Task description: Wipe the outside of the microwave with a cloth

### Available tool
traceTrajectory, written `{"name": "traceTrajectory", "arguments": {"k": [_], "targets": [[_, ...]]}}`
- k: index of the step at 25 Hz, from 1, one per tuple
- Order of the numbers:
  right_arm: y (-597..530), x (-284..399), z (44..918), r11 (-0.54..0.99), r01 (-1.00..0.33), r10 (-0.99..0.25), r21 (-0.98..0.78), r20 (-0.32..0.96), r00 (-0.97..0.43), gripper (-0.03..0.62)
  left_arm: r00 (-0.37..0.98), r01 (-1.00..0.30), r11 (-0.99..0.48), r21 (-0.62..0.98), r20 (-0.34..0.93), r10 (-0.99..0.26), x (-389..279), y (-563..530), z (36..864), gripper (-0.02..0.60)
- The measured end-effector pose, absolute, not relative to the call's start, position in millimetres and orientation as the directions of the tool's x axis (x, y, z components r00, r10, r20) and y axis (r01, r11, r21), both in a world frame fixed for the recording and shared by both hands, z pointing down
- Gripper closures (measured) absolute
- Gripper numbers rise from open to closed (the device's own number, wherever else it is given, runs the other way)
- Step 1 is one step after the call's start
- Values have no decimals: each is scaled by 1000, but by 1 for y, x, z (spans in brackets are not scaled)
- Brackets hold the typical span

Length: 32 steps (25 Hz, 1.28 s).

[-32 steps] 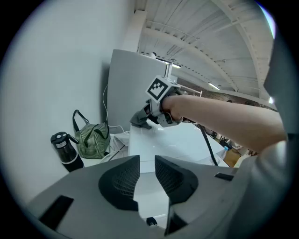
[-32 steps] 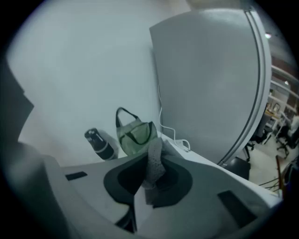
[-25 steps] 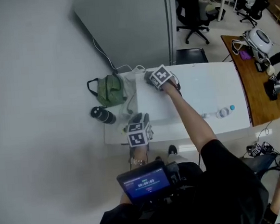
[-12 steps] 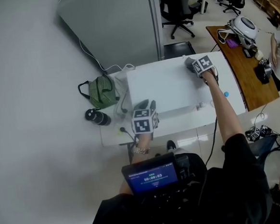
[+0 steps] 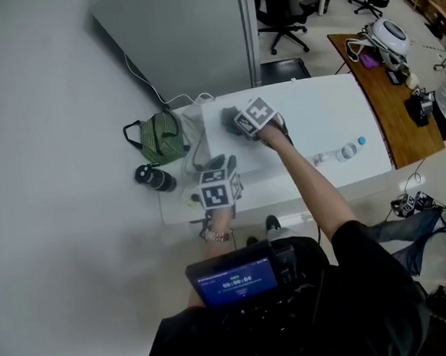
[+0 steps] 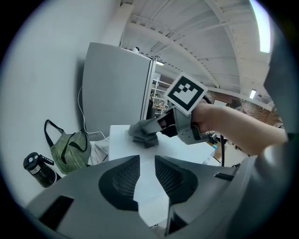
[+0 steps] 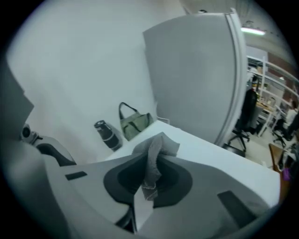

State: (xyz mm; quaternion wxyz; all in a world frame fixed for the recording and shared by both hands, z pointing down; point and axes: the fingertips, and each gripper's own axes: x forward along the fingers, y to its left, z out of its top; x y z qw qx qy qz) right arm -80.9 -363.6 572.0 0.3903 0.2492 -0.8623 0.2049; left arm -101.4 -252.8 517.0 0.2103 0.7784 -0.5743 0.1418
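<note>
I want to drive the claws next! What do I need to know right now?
Right claw: shut on the grey cloth, holding it on the white top of the microwave, near the back left corner.
Left claw: open and empty, near the microwave's front left corner.
Done: the top is being wiped; how much is clean can't be told.
Left: probably the rest of the top, then the sides and front.

Overhead plus gripper-level; microwave (image 5: 318, 120) shared
</note>
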Motion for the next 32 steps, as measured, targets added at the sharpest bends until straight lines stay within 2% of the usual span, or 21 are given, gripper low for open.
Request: {"name": "traceTrajectory", "arguments": {"k": [4,7,10,15,20,26,29,32], "targets": [[-326,-169,585,855,-493,-184,-162,794,-579,565,271,-962,-218,165,466,-842,-119,-244,520,494],[-332,-178,605,863,-498,-220,-81,828,-516,565,255,-966,-199,167,470,-845,-128,-241,524,494],[-344,-159,602,847,-527,-268,-74,797,-542,565,253,-966,-193,173,473,-844,-130,-242,527,494],[-357,-79,605,766,-632,-313,-117,791,-526,564,294,-955,-228,192,484,-824,-111,-246,536,494],[-386,68,594,622,-782,-468,-33,785,-406,564,354,-935,-294,198,470,-809,-81,-259,532,494],[-386,231,615,419,-908,-511,-12,823,-247,565,346,-935,-335,114,487,-802,-69,-255,536,494],[-385,262,615,342,-938,-544,49,825,-155,565,337,-938,-331,101,491,-803,-75,-254,540,494],[-381,242,606,352,-924,-557,151,827,-77,566,332,-941,-316,117,494,-804,-84,-249,543,494]]}}
